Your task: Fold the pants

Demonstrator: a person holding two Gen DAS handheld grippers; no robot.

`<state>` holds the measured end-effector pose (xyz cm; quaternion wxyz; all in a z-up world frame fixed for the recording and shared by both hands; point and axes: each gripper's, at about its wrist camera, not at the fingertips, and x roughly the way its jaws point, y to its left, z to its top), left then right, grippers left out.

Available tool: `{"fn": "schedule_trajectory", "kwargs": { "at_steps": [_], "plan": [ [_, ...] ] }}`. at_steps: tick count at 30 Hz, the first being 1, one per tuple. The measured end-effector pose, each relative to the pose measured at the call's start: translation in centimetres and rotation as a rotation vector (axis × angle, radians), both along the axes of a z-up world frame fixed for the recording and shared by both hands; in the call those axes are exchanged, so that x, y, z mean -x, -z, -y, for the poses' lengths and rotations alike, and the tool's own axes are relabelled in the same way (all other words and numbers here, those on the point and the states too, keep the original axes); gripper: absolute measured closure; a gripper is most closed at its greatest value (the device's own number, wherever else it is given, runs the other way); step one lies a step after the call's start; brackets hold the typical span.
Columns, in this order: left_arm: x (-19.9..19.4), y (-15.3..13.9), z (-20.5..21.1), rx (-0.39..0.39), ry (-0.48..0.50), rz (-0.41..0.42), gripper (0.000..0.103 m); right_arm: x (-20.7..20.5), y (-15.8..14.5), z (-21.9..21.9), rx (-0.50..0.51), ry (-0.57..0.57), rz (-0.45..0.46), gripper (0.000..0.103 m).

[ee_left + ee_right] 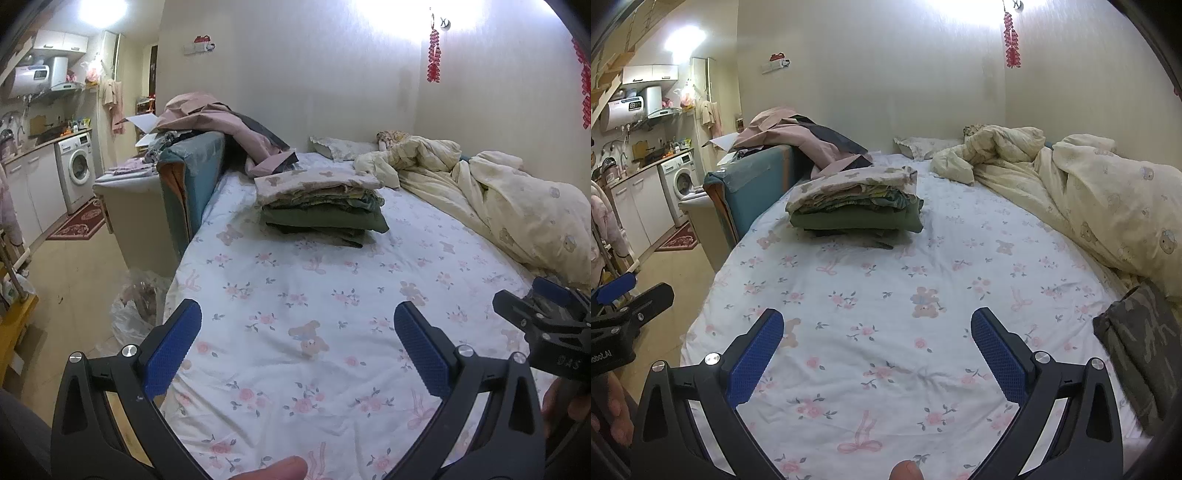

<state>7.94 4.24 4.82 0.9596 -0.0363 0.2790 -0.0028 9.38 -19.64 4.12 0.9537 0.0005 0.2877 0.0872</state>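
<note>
We hold both grippers over the floral sheet (295,280), left gripper (297,339) spread wide, right gripper (877,345) spread wide too, nothing between the pads. The camouflage pants (1141,343) lie at the sheet's right edge, just beside our right gripper. A folded stack (321,206) sits further up.

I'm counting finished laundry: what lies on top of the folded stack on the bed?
A bear-print folded cloth tops the folded stack. Beneath it sit patterned layers, then a green piece. The lowest dark layers are mostly covered, so a count is uncertain.
</note>
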Motion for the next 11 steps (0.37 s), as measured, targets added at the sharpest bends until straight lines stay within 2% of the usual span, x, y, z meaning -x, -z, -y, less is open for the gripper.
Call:
{"fn": "schedule_trajectory", "kwargs": {
  "at_steps": [8, 11],
  "plan": [
    [-0.26, 0.30, 0.15, -0.011, 0.000, -0.013, 0.000, 0.19, -0.27, -0.04, -0.008, 0.002, -0.002, 0.000],
    [-0.05, 0.24, 0.11, 0.015, 0.020, -0.018, 0.000, 0.20, -0.20, 0.06, -0.006, -0.007, 0.000, 0.000]
  ]
}}
